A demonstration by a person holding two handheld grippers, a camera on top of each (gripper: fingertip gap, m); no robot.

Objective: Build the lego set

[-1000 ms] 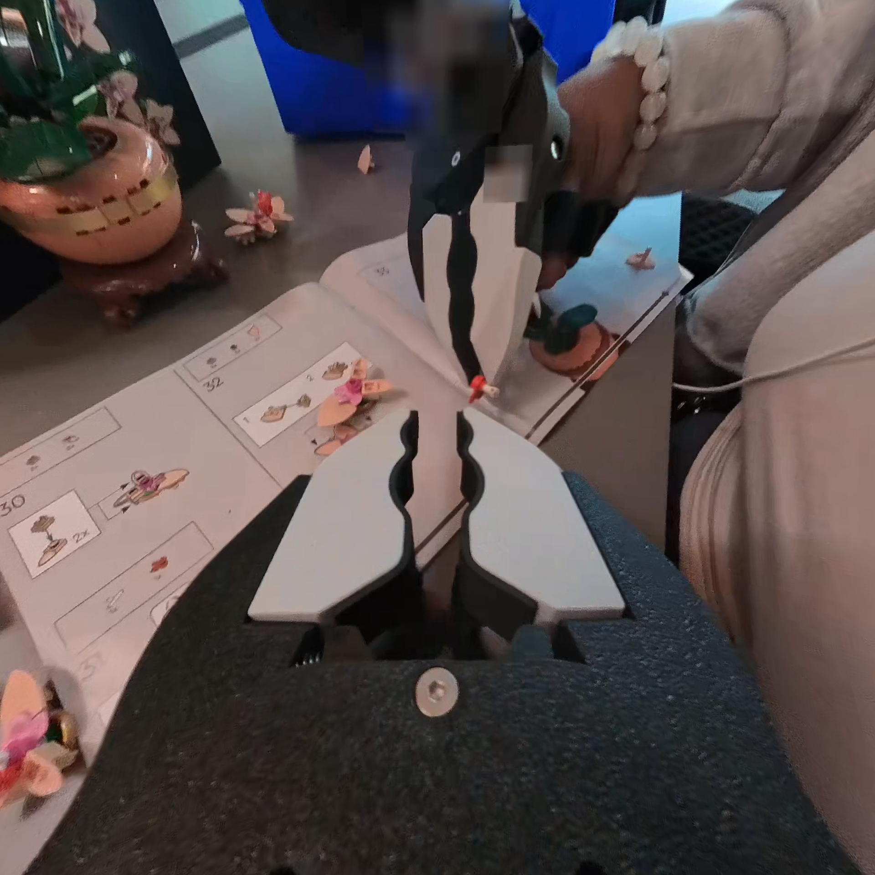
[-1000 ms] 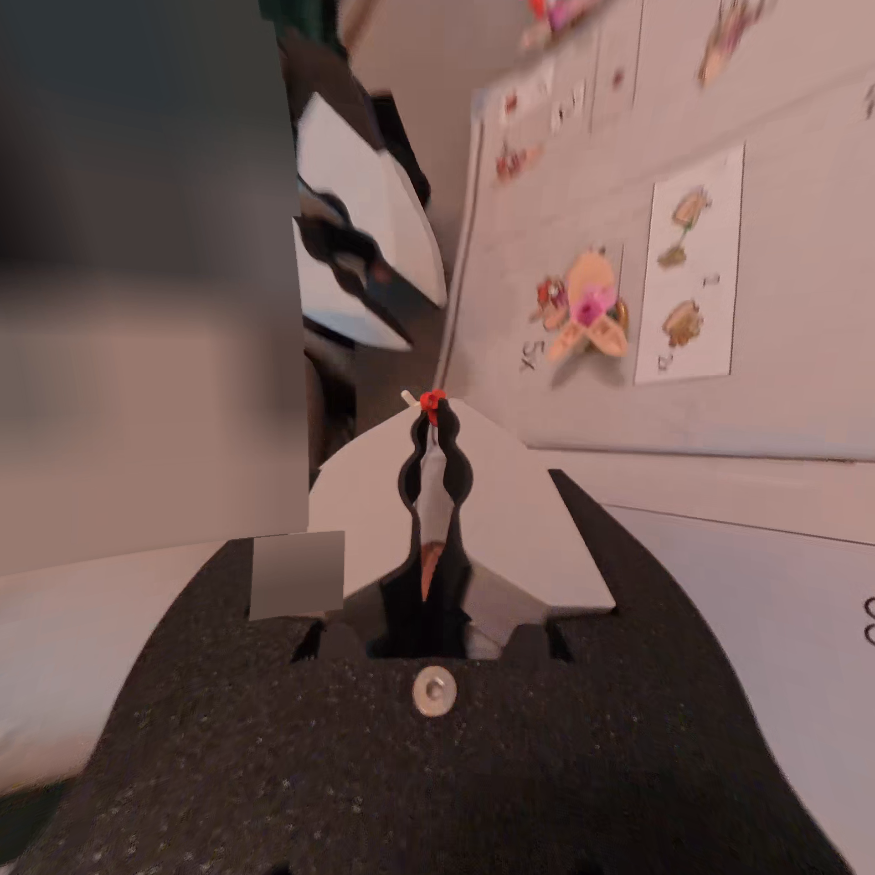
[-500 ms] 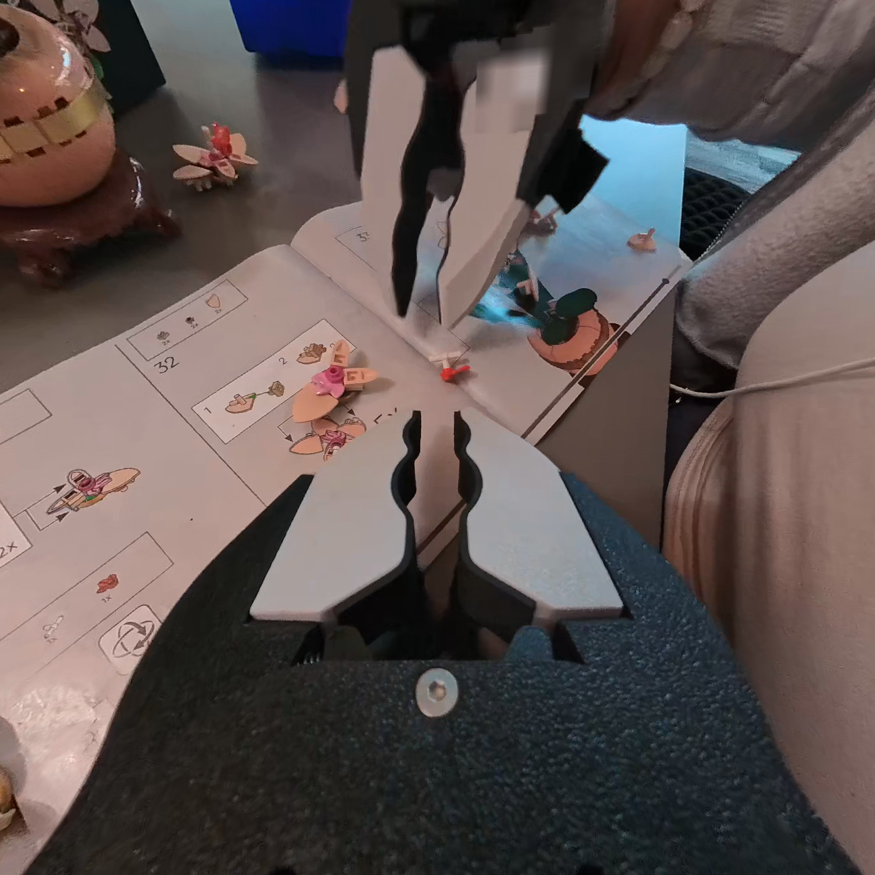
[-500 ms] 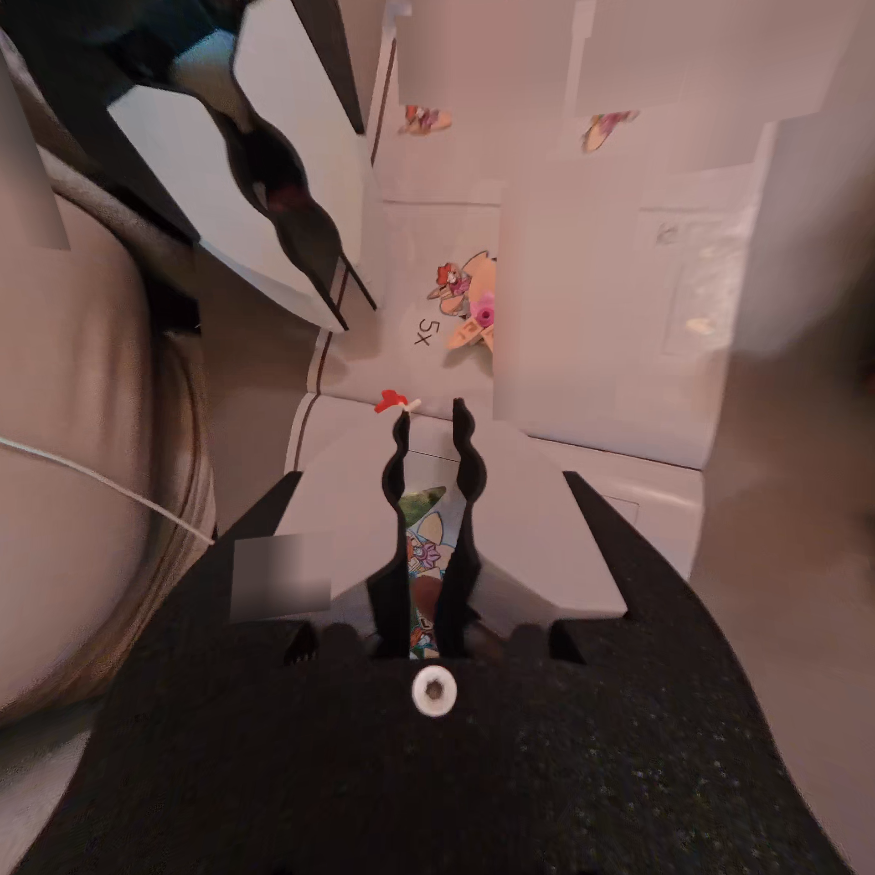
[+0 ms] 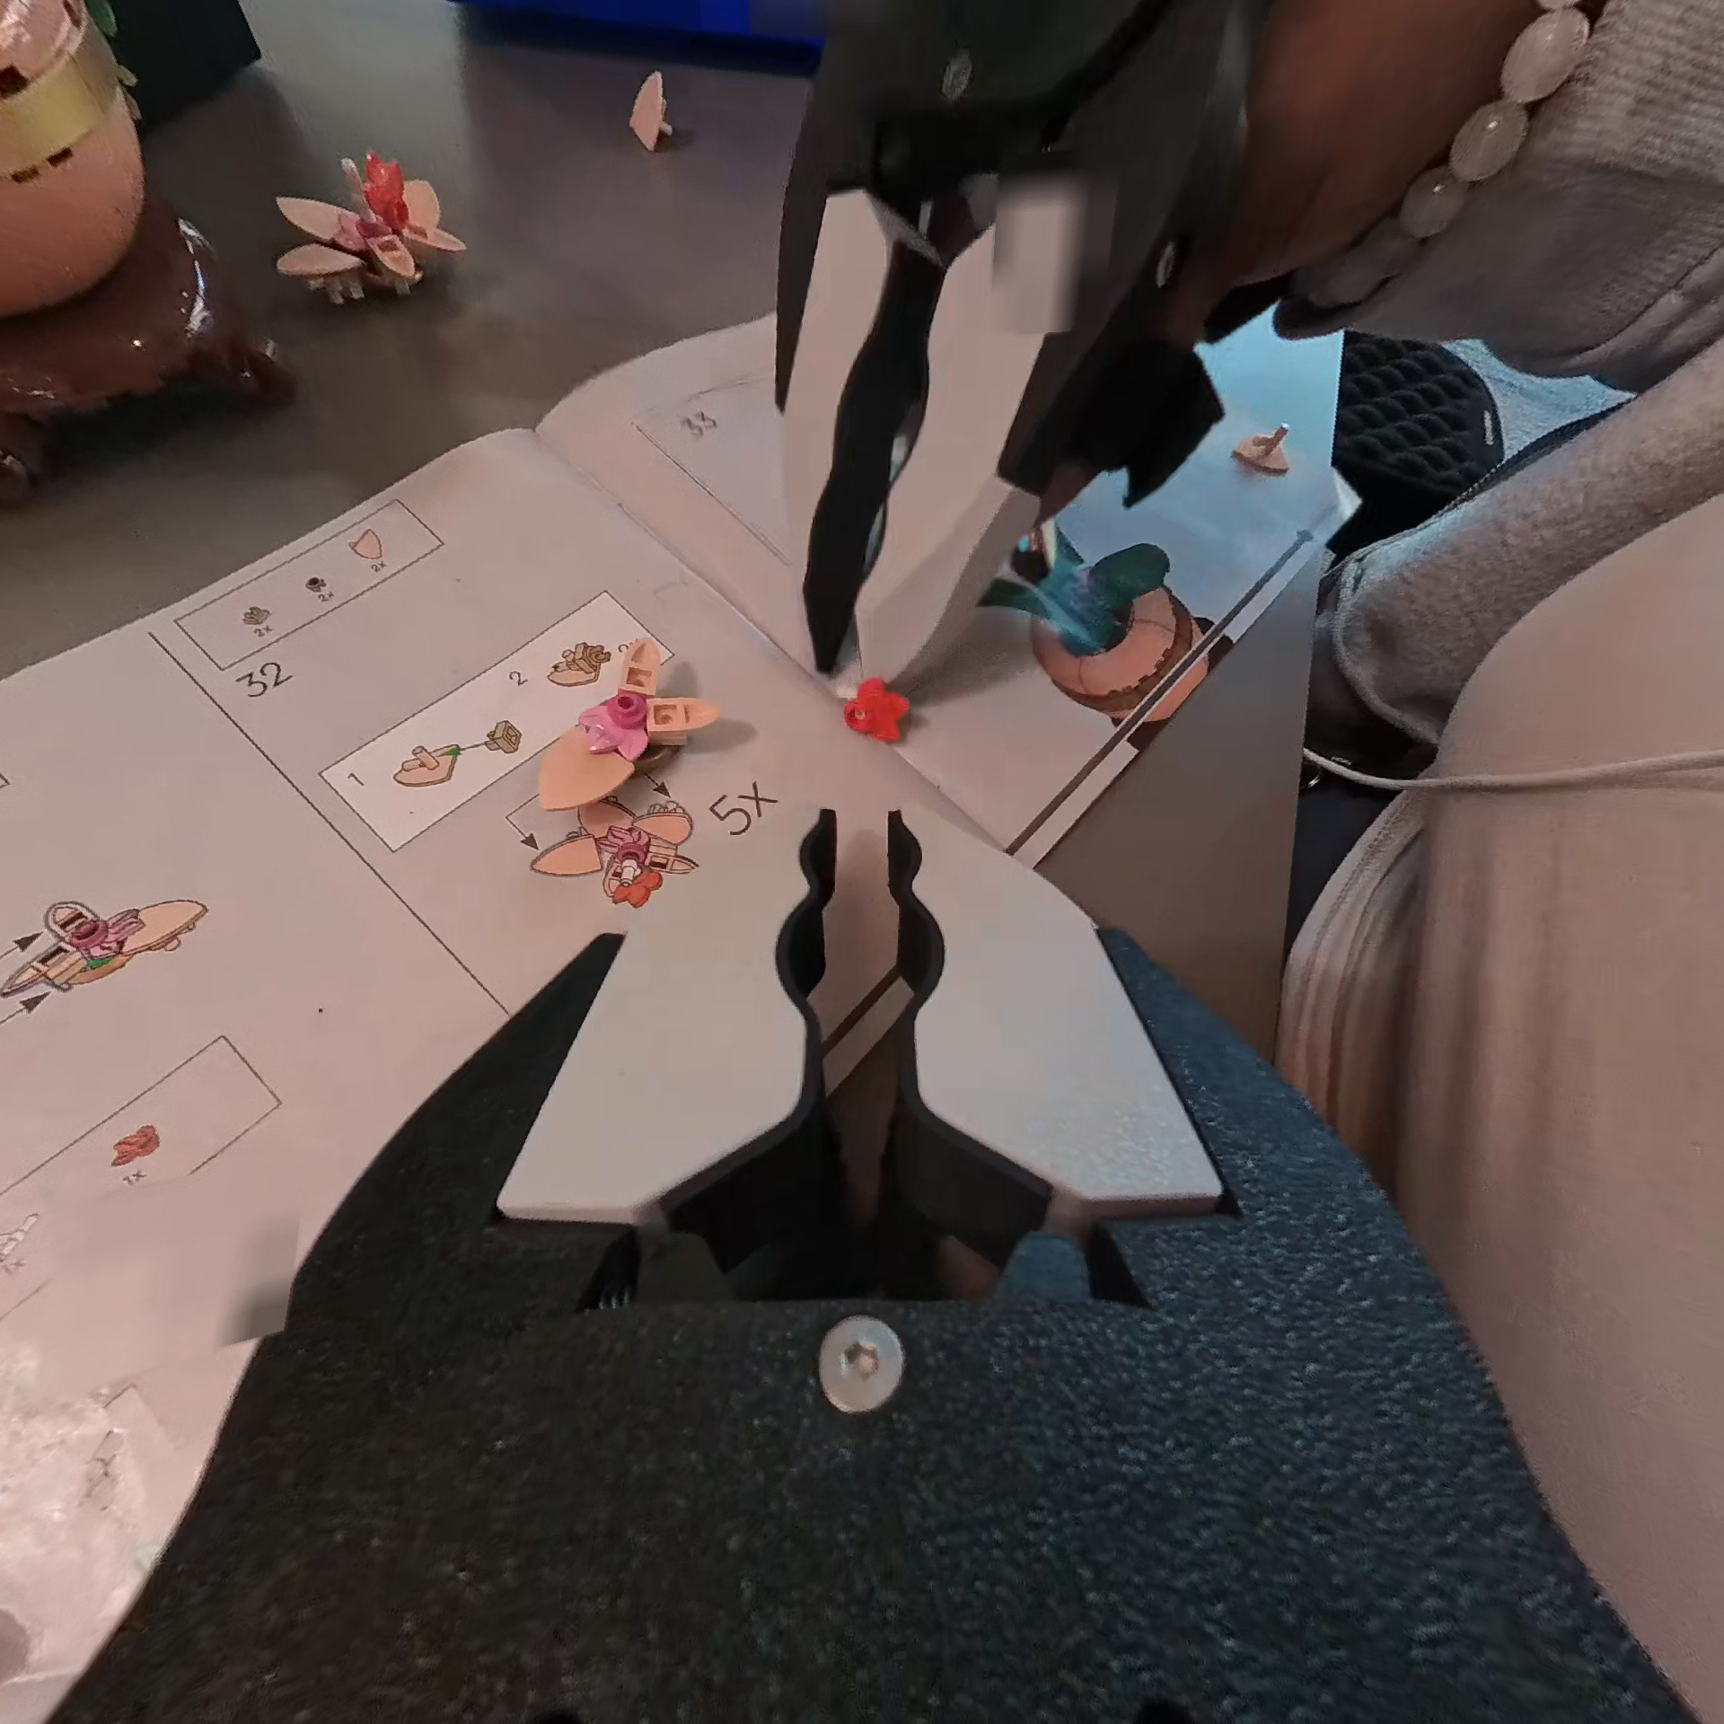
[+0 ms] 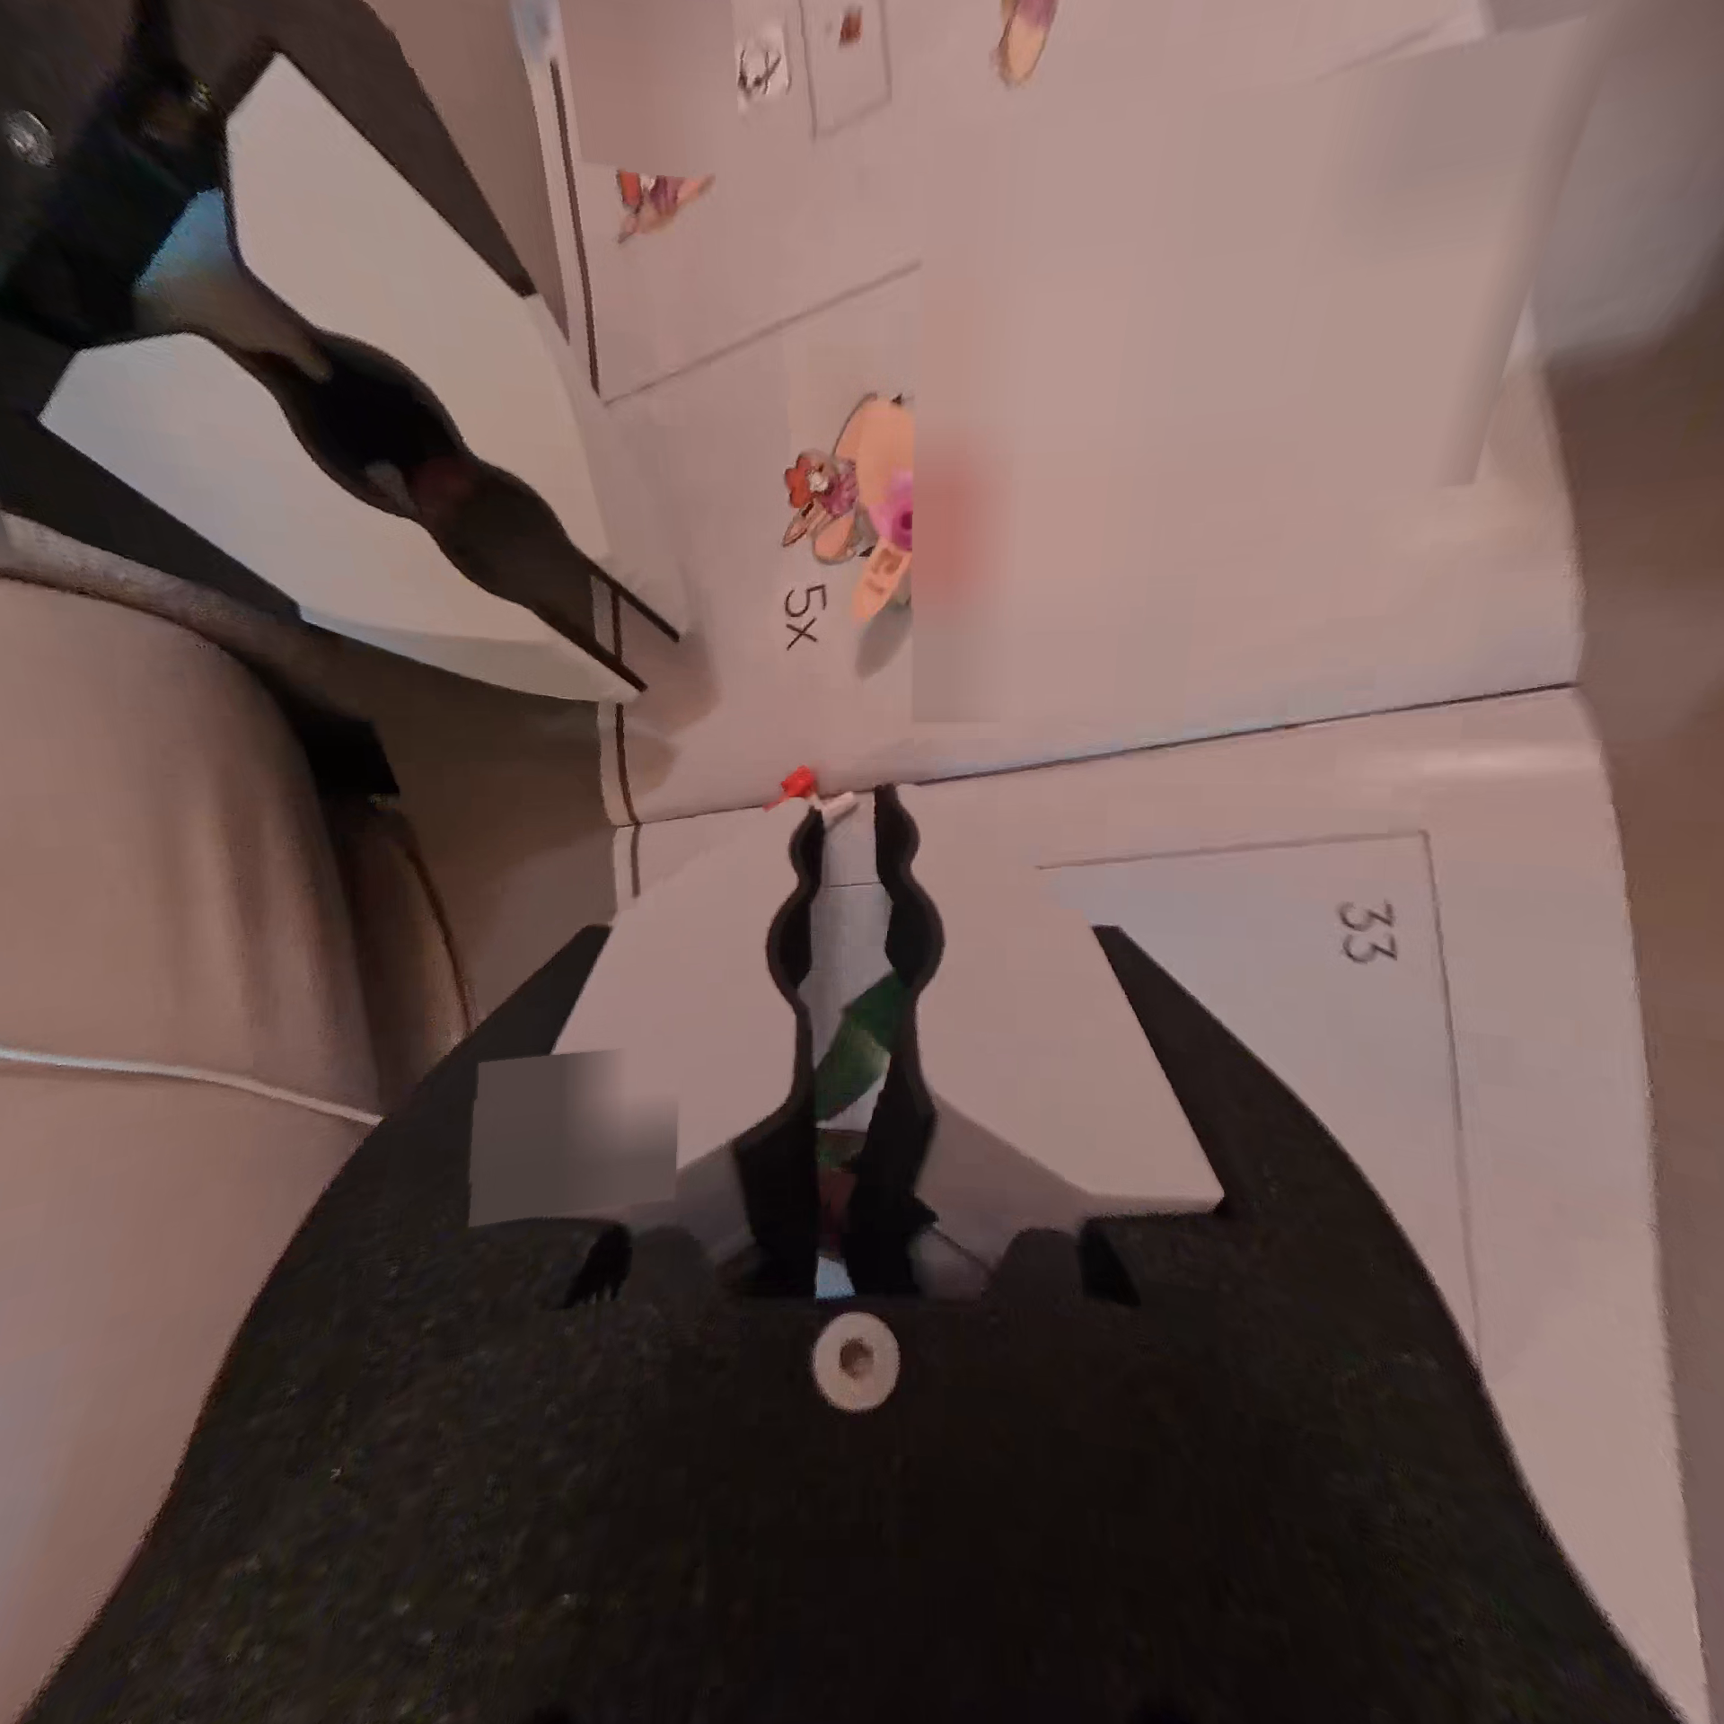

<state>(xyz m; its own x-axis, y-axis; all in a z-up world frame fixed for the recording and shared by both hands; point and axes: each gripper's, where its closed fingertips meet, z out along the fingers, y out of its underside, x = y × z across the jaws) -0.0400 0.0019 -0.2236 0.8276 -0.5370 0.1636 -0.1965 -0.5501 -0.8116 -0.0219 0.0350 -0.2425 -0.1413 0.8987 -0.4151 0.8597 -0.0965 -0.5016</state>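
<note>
A small red flower piece with a white stem lies on the fold of the open instruction booklet. My right gripper comes down from above, narrowly open, with its tips right beside the piece. In the right wrist view the piece lies just off the left fingertip of my right gripper. A partly built tan and pink flower lies on the page to the left. My left gripper is narrowly open and empty, hovering just short of the red piece.
A finished flower and a loose tan petal lie on the grey table behind the booklet. A pink pot model on a brown stand is at far left. Another petal lies on the right page. A person's body fills the right side. The grippers' ends are close to 5 centimetres from one another.
One second ago my right gripper held the red piece in the air. It let go, the piece dropped onto the booklet, and the right gripper has now come down to it again.
</note>
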